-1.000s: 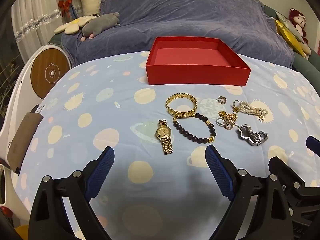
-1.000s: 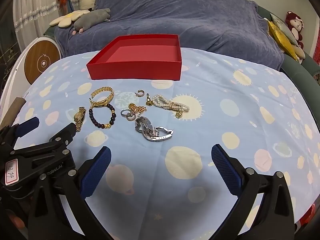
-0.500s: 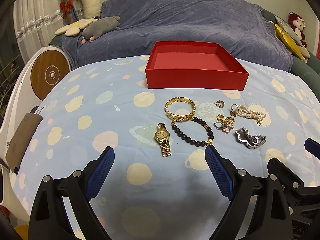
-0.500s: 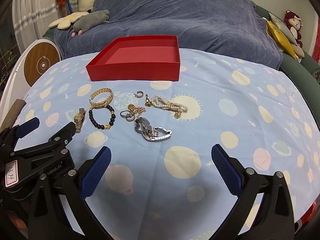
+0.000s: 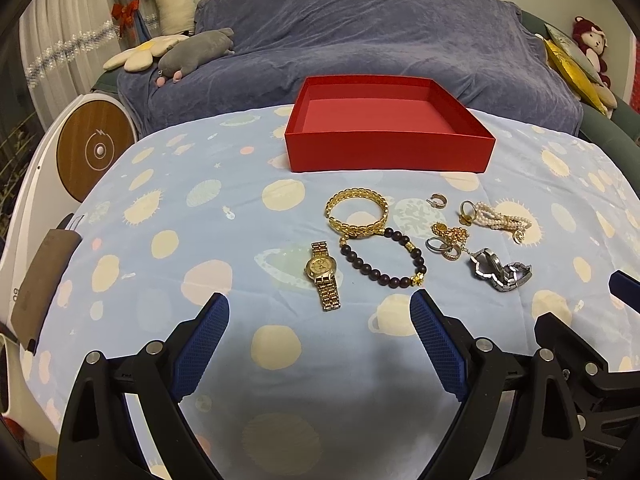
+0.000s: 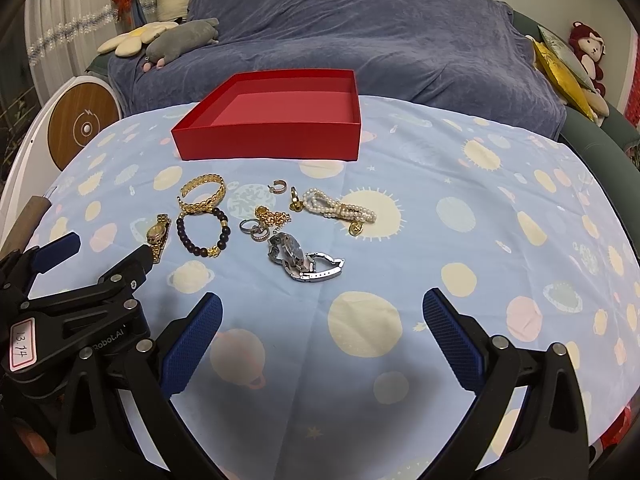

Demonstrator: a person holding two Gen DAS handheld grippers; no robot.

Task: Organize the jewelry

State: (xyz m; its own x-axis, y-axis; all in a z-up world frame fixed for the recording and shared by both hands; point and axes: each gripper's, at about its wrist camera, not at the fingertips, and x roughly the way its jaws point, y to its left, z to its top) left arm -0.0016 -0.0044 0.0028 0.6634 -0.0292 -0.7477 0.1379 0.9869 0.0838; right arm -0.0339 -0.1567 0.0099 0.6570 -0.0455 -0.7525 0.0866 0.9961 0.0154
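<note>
Inspection found both claws spread wide and holding nothing. The left claw (image 5: 319, 322) was poised above the cloth-covered counter (image 5: 168, 216), short of the jewelry. The right claw (image 6: 322, 322) hung beside it, likewise short of the pieces.

The red box (image 5: 388, 152) stood at the far side of the counter, open, with no item visible inside. All jewelry lay loose on the cloth between the box and the claws:
- gold watch (image 5: 324, 272), nearest the left claw, lying flat with its band running toward the camera;
- dark bead bracelet (image 5: 382, 258), just right of the watch;
- gold bangle (image 5: 357, 213), touching the bead bracelet on its far edge;
- small hoop earring (image 5: 438, 201), lying apart;
- cluster of rings and gold chain (image 5: 448, 238), tangled together;
- pearl bracelet (image 6: 340, 210), with a gold ring at one end and a gold charm at the other;
- silver watch (image 6: 302, 260), nearest the right claw, its clasp open.

Judgement: the task stood at its opening step, nothing yet transferred. The next move would likely call for lowering a claw over its nearest watch and closing across the band. The flat band offers little height, so the fingertips must reach the cloth without snagging it.
</note>
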